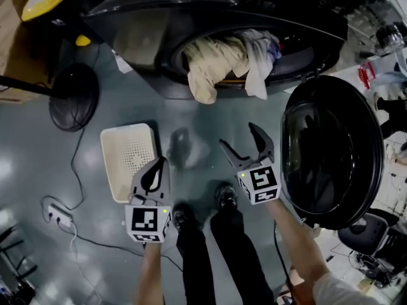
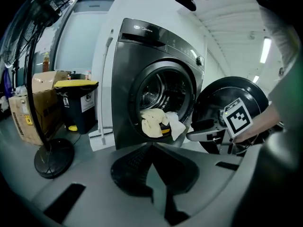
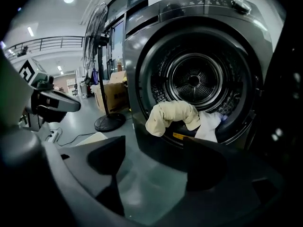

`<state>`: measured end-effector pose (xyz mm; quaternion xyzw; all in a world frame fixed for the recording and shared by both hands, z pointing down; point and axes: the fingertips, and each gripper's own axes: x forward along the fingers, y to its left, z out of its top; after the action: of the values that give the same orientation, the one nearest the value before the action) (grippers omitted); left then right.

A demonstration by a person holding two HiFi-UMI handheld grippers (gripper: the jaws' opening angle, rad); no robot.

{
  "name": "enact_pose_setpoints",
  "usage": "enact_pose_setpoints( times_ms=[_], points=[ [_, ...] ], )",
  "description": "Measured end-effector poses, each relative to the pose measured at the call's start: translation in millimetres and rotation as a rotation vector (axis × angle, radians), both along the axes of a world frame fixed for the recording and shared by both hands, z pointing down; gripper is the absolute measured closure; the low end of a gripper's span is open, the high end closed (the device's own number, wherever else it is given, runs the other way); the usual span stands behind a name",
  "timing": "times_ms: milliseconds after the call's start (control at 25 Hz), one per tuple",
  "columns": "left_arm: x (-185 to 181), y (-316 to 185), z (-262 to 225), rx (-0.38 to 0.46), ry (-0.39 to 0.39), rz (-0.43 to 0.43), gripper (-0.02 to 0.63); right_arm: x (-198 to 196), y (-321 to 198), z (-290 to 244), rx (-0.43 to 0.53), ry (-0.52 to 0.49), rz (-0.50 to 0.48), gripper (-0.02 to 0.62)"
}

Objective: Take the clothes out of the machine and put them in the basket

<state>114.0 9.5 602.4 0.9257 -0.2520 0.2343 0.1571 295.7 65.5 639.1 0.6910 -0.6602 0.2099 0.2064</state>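
- Glossy grey floor [image 1: 191, 126] fills the head view, with a dark front-loading washing machine [image 1: 159, 24] at 12 o'clock and its round door [image 1: 331, 151] swung wide open at 3 o'clock.
- A beige garment [image 1: 213, 65] hangs out over the lower lip of the machine's opening. A white garment [image 1: 261, 59] droops beside it on its 3 o'clock side, touching it. Both are still in the machine.
- The right gripper view looks straight into the opening: the metal drum [image 3: 194, 79] sits behind the two garments.
- A white basket [image 1: 127, 161] lies on the floor at 9 o'clock, well apart from the machine and with no clothes showing in it.
- The left tool [image 1: 158, 170] hovers just beside the basket's 3 o'clock edge. Its jaws are clenched together on nothing.
- The right tool [image 1: 238, 136] is held near the centre, pointing towards the machine. Its jaws are spread and empty, with bare floor between them.
- The person's black shoes [image 1: 226, 196] stand at 6 o'clock, between the two tools.
- A fan [image 1: 73, 97] with a round black base stands at 10 o'clock, and a white power strip [image 1: 57, 216] with its cable lies at 8 o'clock.
- In the left gripper view a cardboard box [image 2: 40, 108] and a black bin [image 2: 78, 103] with a yellow lid stand at 9 o'clock of the machine.
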Motion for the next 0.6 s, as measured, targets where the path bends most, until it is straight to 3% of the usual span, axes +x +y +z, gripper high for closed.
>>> enact_pose_setpoints(
  times_ms=[600],
  points=[
    [0.5,-17.0,8.1,0.000,-0.027,-0.014,0.588,83.5,-152.4,7.3,0.057,0.025,0.092,0.123]
  ],
)
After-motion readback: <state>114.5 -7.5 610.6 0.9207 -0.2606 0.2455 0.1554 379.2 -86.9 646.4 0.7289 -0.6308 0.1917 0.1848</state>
